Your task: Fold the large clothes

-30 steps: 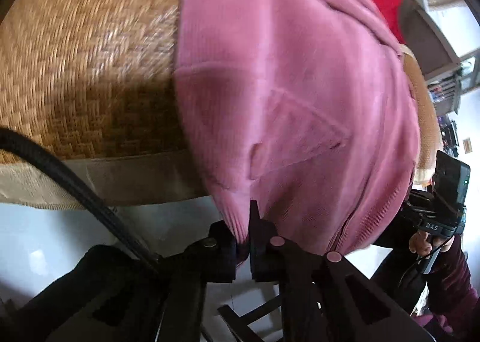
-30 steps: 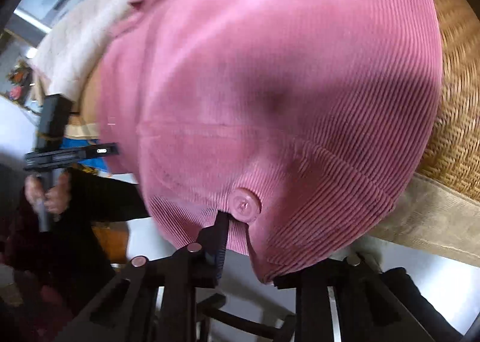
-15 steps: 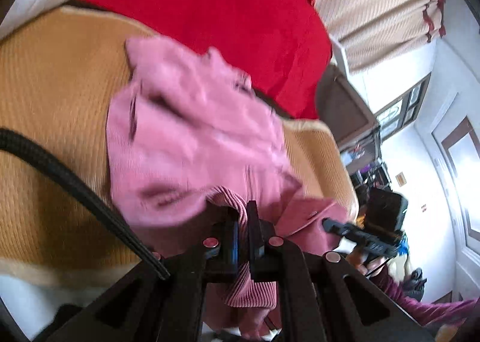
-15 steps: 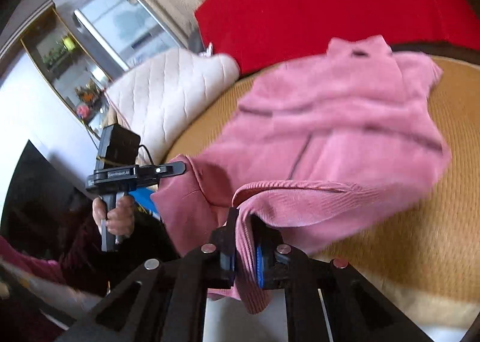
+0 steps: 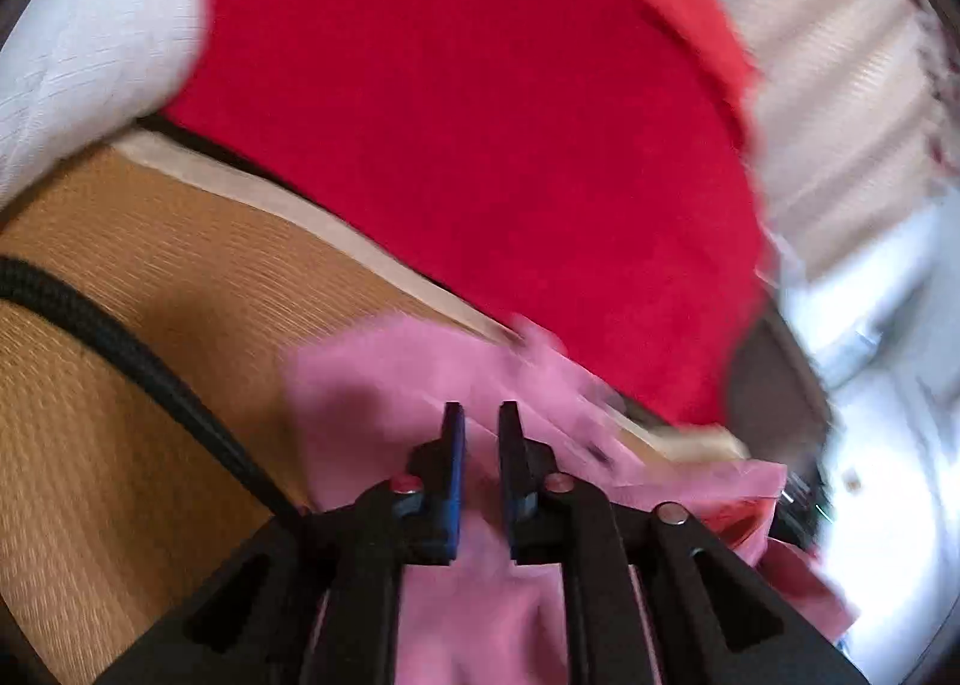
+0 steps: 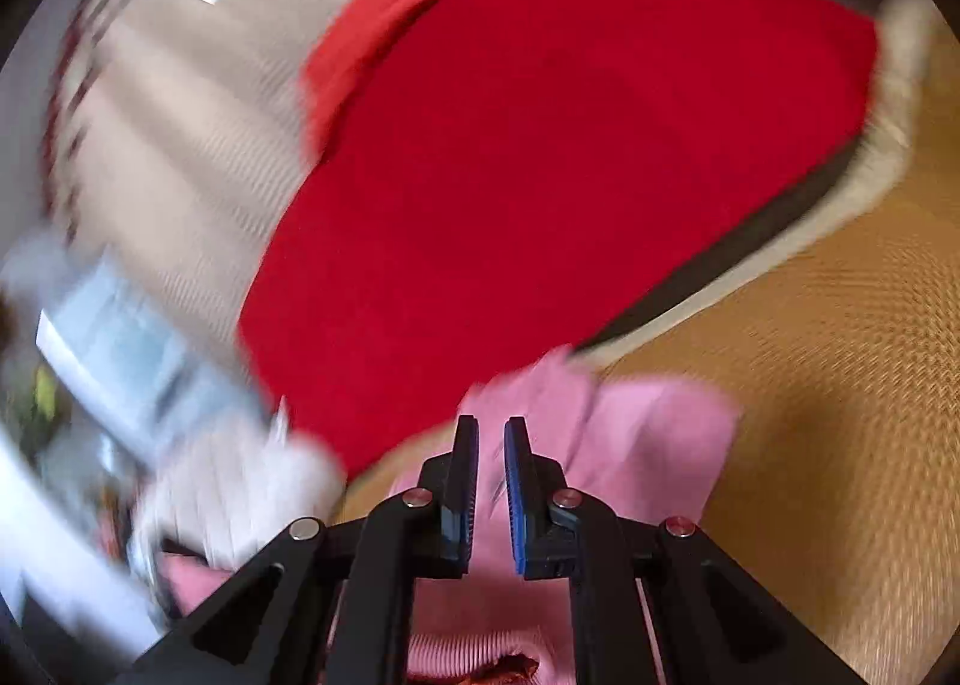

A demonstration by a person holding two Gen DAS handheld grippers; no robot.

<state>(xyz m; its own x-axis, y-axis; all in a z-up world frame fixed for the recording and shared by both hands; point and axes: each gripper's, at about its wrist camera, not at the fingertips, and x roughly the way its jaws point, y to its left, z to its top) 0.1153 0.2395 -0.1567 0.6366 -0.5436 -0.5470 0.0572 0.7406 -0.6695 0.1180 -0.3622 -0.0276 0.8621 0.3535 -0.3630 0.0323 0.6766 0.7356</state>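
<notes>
A pink corduroy garment (image 5: 372,385) lies bunched on a woven straw mat (image 5: 120,415), close to the red cloth at the back. My left gripper (image 5: 481,427) hovers over it. Its jaws are opening, and pink cloth shows in the gap and beneath the fingers with no clear pinch. In the right wrist view the same garment (image 6: 654,445) spreads to the right on the mat (image 6: 840,385). My right gripper (image 6: 491,439) is shut on the garment's ribbed hem, which hangs out below the fingers. Both views are blurred by motion.
A big red cloth (image 5: 450,114) (image 6: 570,175) rises behind the mat. A white quilted pillow (image 5: 78,42) (image 6: 240,493) sits beside it. Pale curtains (image 5: 840,54) (image 6: 180,114) hang behind. A black cable (image 5: 120,349) crosses the left wrist view.
Both grippers rose and swept forward from the mat's front edge, carrying the hem over the garment toward the red cloth. The left jaws have parted; the right jaws stay pinched on the hem.
</notes>
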